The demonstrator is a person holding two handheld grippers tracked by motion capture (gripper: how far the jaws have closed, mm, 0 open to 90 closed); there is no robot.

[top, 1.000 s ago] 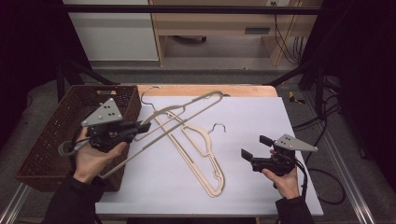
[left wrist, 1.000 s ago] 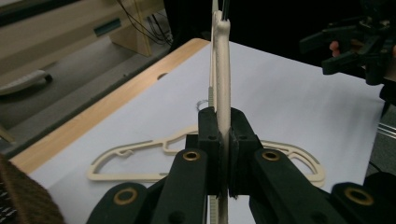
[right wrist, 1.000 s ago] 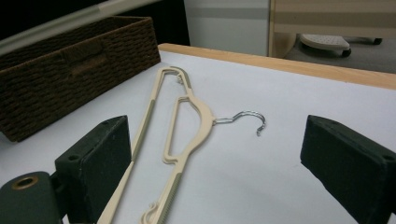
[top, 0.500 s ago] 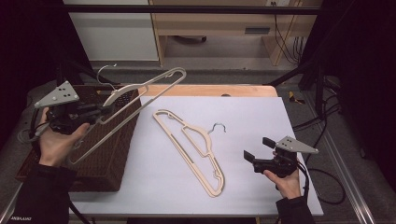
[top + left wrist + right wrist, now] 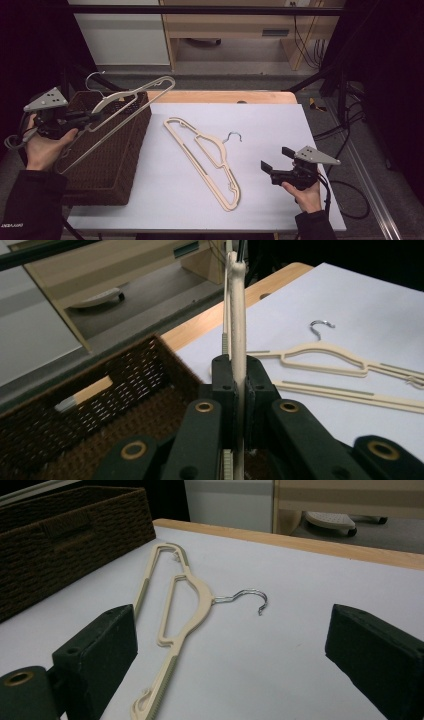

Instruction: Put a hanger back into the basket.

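Note:
My left gripper [image 5: 89, 119] is shut on a cream plastic hanger [image 5: 127, 102] and holds it in the air above the dark wicker basket [image 5: 107, 165] at the table's left. In the left gripper view the hanger's edge [image 5: 237, 315] stands pinched between the black jaws. A second cream hanger [image 5: 210, 157] with a metal hook lies flat on the white table sheet. My right gripper [image 5: 276, 158] rests near the front right, open, with nothing between its fingers; its view shows the lying hanger [image 5: 177, 610] ahead.
The white sheet [image 5: 280, 125] covers most of the wooden table [image 5: 225, 96]. A pale stick [image 5: 85, 392] lies inside the basket. Behind the table stand a wooden bench and cables on the floor. Black frame bars run along both sides.
The left hand has carried its hanger leftward, from over the table sheet to above the basket. The right hand and the lying hanger have kept still.

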